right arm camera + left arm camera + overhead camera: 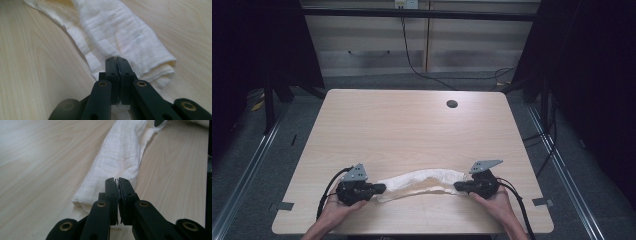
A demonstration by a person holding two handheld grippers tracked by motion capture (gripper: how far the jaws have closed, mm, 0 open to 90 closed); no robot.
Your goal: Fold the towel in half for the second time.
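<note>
L gripper & R gripper: jaws pressed together, each pinching one end of the white cloth. Cloth lies near table edge, long axis left-right, strung btwn both; neither hand nearer.

Light wooden table with round cable hole, grey carpet floor, pale cabinets behind, dark curtains at sides

One white cloth lies on the table, near its front edge. Two grippers rest there, the left gripper toward the front left corner and the right gripper toward the front right corner. One round hole sits near the table's back edge.
</note>
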